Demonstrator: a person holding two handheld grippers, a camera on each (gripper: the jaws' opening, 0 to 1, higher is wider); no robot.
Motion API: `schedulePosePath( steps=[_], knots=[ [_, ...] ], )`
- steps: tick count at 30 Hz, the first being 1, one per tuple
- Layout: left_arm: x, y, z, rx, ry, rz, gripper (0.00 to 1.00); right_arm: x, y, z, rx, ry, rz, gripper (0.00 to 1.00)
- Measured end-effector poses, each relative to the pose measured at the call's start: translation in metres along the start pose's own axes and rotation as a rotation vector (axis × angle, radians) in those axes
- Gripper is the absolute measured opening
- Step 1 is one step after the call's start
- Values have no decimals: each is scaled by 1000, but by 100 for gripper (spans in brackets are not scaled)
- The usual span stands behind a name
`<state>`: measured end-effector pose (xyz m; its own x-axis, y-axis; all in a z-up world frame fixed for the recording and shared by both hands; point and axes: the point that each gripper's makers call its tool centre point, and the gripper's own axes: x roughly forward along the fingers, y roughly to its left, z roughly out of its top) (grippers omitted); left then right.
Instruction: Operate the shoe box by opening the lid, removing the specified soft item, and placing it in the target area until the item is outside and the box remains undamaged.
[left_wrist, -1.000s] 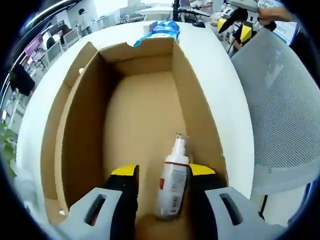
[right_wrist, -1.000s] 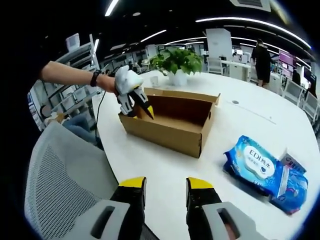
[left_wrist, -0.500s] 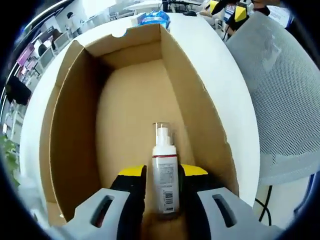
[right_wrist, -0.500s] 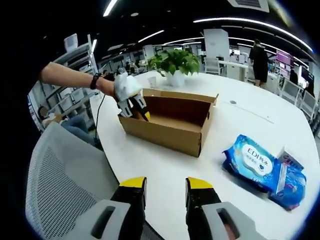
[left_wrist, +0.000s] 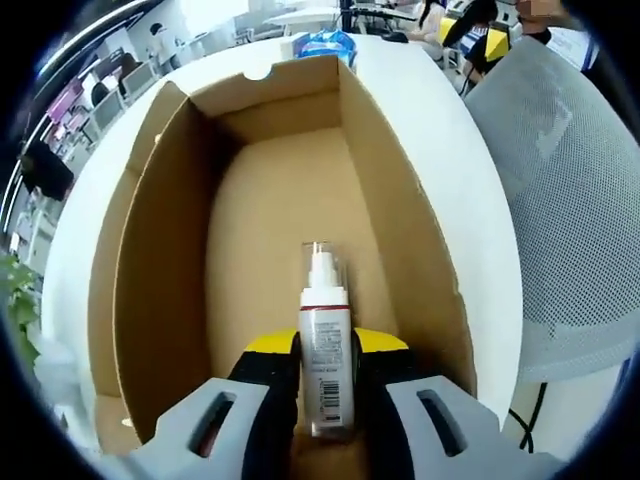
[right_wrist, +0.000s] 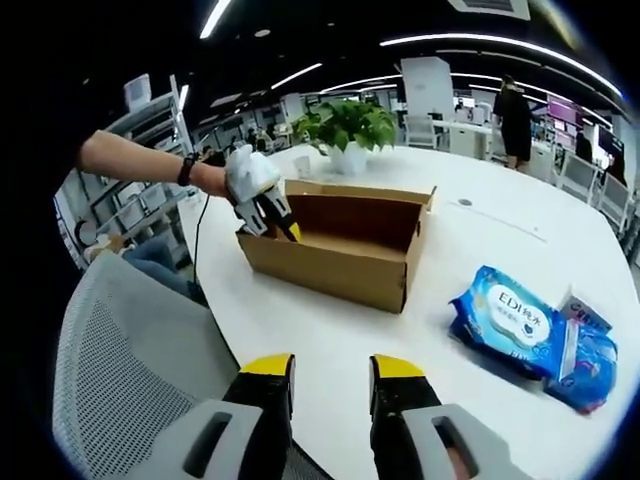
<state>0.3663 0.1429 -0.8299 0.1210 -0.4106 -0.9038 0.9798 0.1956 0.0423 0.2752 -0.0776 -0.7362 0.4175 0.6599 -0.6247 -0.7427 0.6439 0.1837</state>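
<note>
- L gripper (left_wrist: 325, 355): inside the shoe box (left_wrist: 170, 240), yellow-tipped jaws pressed against both sides of a spray bottle (left_wrist: 326, 355) — pinching it at the labelled body.
- Bottle: white w/ red band near the neck, clear cap pointing away from the camera along the box's length. Whether it is touching the box floor or lifted off it — cannot tell.
- Box: plain brown cardboard, open top, lid not over the opening. Interior bare apart from the bottle. Far end wall has a small half-round notch in its top edge.
- R gripper view shows the box standing on a white round table (right_wrist: 480, 230), near the edge on the chair side; the L gripper enters it at the end nearest the person's hand (right_wrist: 240, 172), held by a bare forearm w/ a dark wristband.
- R gripper (right_wrist: 330, 372): jaws spread w/ a clear gap, nothing between them, held over the table edge, well apart from the box.
- Blue wet-wipe pack (right_wrist: 525, 325) lies flat on the table to the side of the box, apart from it; a second smaller blue pack just beside it. In L gripper view the pack shows beyond the far end of the box.
- Grey mesh chair (left_wrist: 570, 190) beside the table — backrest near the R gripper too.
- Potted green plant (right_wrist: 350, 125) on the table behind the box.
- Background: open office, desks, ceiling strip lights, a person standing far off.
</note>
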Motion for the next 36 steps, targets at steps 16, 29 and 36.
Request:
schedulePosePath(
  steps=[16, 29, 36],
  knots=[
    [-35, 13, 40, -7, -143, 69, 19, 16, -4, 29, -80, -21, 37, 30],
    [-64, -2, 92, 33, -267, 16, 19, 32, -7, 79, -237, -79, 90, 34],
    [-75, -26, 128, 56, -347, -53, 19, 34, 0, 92, -294, -106, 139, 36]
  ],
)
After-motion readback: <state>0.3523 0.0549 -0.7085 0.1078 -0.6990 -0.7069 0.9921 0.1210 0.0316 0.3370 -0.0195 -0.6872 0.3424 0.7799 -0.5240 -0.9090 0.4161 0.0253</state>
